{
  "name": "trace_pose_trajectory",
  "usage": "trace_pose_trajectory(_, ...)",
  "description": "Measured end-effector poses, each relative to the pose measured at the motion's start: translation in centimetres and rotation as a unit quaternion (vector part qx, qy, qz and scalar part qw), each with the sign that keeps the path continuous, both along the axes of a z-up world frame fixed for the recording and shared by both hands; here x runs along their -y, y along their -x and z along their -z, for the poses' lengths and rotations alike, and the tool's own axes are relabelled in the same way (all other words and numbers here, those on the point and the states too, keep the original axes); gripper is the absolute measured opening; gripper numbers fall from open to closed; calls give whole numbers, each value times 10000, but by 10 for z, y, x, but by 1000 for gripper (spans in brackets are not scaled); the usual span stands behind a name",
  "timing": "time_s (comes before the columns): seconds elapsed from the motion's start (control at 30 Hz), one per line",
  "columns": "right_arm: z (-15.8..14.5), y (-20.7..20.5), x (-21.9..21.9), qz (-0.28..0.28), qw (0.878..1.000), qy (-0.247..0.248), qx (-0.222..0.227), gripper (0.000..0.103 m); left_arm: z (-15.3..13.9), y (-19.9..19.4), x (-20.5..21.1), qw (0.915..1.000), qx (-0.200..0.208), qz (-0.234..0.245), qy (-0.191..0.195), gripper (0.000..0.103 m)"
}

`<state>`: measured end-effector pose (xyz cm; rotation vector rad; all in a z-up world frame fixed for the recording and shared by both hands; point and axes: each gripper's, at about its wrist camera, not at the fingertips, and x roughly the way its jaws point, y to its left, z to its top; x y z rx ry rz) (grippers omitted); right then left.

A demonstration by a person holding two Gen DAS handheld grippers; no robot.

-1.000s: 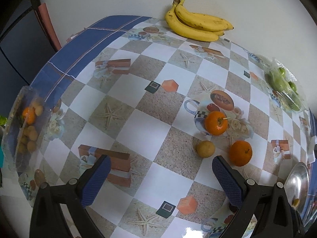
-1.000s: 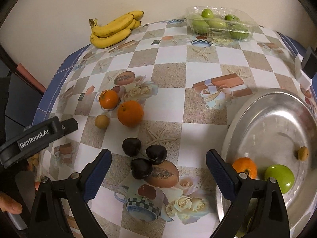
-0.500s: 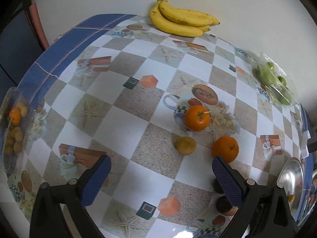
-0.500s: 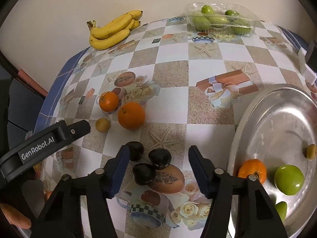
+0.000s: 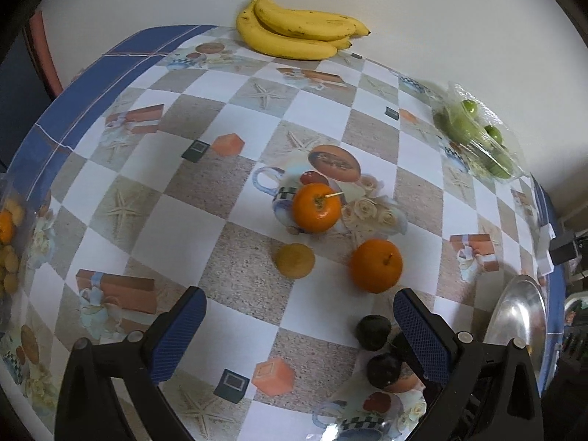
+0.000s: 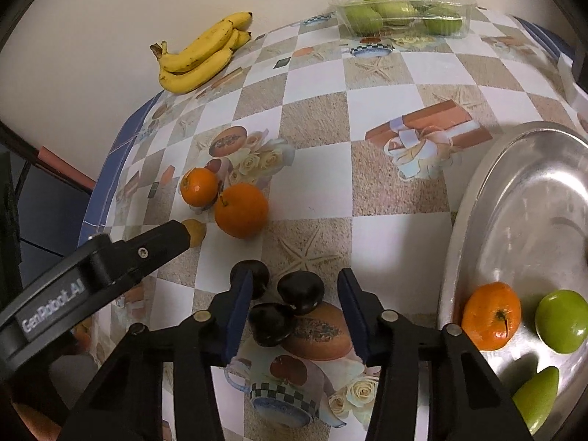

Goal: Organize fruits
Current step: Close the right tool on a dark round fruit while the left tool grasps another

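Right hand-held gripper points steeply down over 3 dark plums on the counter, its blue pads closing with 2 of the plums between them but not yet pressed; the third plum sits just outside the left pad. Left hand-held gripper hovers with its jaws wide apart and nothing between them, above a small yellow-brown fruit and a large orange. A smaller orange with a short stalk lies just beyond them on a printed cup picture of the checked cloth. At the right, a metal tray holds an orange, a round green fruit, and a longer green one nearer the camera. On the far side, against the wall, lie a bunch of bananas at the left and a clear plastic box of green fruits at the right. At the far left edge of the left view, a clear bag of small orange and yellow fruits is partly seen.
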<state>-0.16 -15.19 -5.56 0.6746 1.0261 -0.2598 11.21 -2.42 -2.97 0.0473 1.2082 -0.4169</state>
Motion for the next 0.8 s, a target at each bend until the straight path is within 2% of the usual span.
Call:
trace_pose_trajectory(0.3,5,-5,2,51,9999,-90,-4,41,2,-1,-1,9999,-97,-61,57,103)
trace_pose_trajectory(0.43,7,-6,3,83,9999,-56,-60,31,2,-1,0,9999,-128,-49,40,103)
trace_pose_trajectory(0.8,4,-2,6,144,9998,-106,-18,27,0,2,4,10000,-62,16,-24,103)
